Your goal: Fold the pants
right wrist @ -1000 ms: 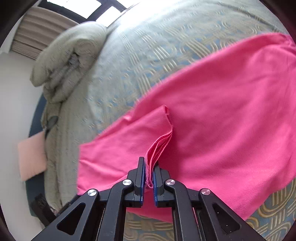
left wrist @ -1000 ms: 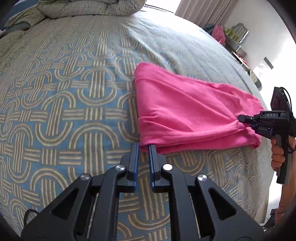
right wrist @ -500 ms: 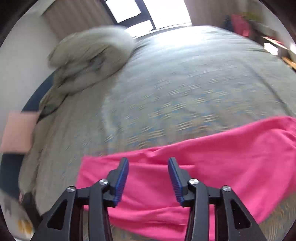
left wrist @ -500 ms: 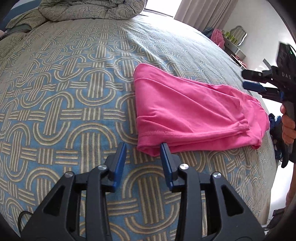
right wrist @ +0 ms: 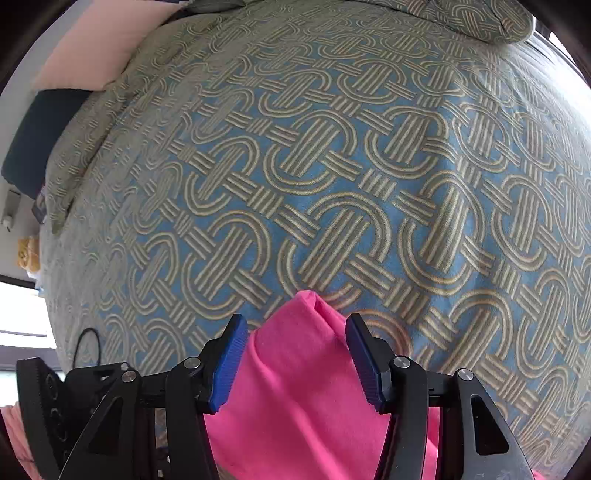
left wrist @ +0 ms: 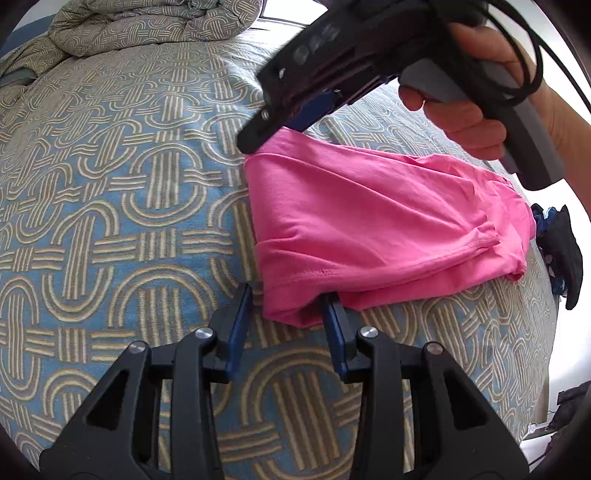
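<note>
Folded pink pants [left wrist: 369, 225] lie on a bed with a blue and tan patterned cover [left wrist: 110, 206]. My left gripper [left wrist: 286, 299] is open, its jaws either side of the near left corner of the pants. My right gripper [right wrist: 295, 325] is open, its jaws straddling the far left corner of the pants [right wrist: 295, 369]. In the left wrist view the right gripper [left wrist: 273, 129] hangs over that far corner, held by a hand [left wrist: 465, 110].
A bunched duvet [left wrist: 147, 26] lies at the head of the bed. Dark clothes [left wrist: 561, 251] hang off the right bed edge. A pink pillow [right wrist: 99, 40] and a dark headboard [right wrist: 37, 136] show in the right wrist view.
Both grippers let go of the pants and opened. The right gripper swung from the right end of the pants over to the far left corner. The left gripper closed in on the near corner.
</note>
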Available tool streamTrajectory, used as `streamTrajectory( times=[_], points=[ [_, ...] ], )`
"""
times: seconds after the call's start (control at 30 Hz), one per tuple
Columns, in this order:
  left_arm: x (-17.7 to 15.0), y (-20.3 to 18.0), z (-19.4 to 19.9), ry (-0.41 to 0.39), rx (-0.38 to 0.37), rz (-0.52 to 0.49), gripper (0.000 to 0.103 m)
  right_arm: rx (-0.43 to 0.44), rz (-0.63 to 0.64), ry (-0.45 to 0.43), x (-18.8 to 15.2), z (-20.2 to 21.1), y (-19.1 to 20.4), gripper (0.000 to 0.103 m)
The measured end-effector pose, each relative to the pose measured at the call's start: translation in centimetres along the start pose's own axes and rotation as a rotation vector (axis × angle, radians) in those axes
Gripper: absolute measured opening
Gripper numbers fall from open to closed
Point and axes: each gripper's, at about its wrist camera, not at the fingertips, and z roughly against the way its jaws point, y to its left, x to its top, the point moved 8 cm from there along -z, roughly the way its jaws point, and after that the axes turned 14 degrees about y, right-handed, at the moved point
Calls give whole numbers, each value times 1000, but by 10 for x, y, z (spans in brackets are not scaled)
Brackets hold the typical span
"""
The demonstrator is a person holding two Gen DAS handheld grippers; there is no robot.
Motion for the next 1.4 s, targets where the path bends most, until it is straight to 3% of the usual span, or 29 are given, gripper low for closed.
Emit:
streamTrajectory(
  times=[0.03,0.07,0.2,0.27,0.33,0.4,0.53,0.57,0.7,0.8,0.83,0.87,0.9,1.0,1.07,1.13,1.2,1.3,1.4],
  points=[
    [1,0,1,-8,-7,-1,8,-29,-4,3,2,-4,0,7],
    [2,0,1,-9,-15,-2,9,-35,-7,5,3,-6,2,3],
    [-6,-3,12,-76,3,1,7,-79,-73,-83,8,1,6,2],
    [-16,-4,10,-53,-6,2,7,-128,-166,-137,14,9,-16,0],
    [-21,-2,7,-41,-8,13,8,-166,-232,-159,20,13,-38,0],
    [-22,-3,12,-47,1,12,9,-86,-236,-191,20,19,-38,1],
    [-22,-1,22,-51,19,35,27,70,-171,-203,-10,39,-18,5],
    [-22,0,25,-54,20,40,27,91,-148,-197,-23,41,-11,8],
    [-23,5,41,-62,7,63,28,54,-104,-118,-78,21,-2,9],
    [-12,-5,54,-90,15,45,28,-14,-220,-21,-107,-13,-40,9],
    [-6,-10,56,-93,30,32,31,8,-255,-40,-115,-16,-52,4],
    [1,-17,56,-88,42,12,34,91,-291,-86,-122,-10,-60,4],
    [6,-23,53,-79,42,-11,43,121,-357,-114,-133,-3,-72,4],
    [19,-39,38,-47,50,-38,45,6,-488,-187,-172,19,-99,10],
    [23,-38,15,6,74,-36,45,21,-453,-233,-200,28,-87,17],
    [19,-32,-12,63,111,-19,45,60,-450,-201,-227,18,-83,31],
    [17,-37,-11,27,124,-24,45,87,-524,-156,-259,-5,-93,32],
    [14,-43,-4,55,165,-23,45,271,-704,-297,-295,8,-116,31],
    [16,-49,9,58,159,-20,45,278,-824,-443,-334,32,-138,33]
  ],
)
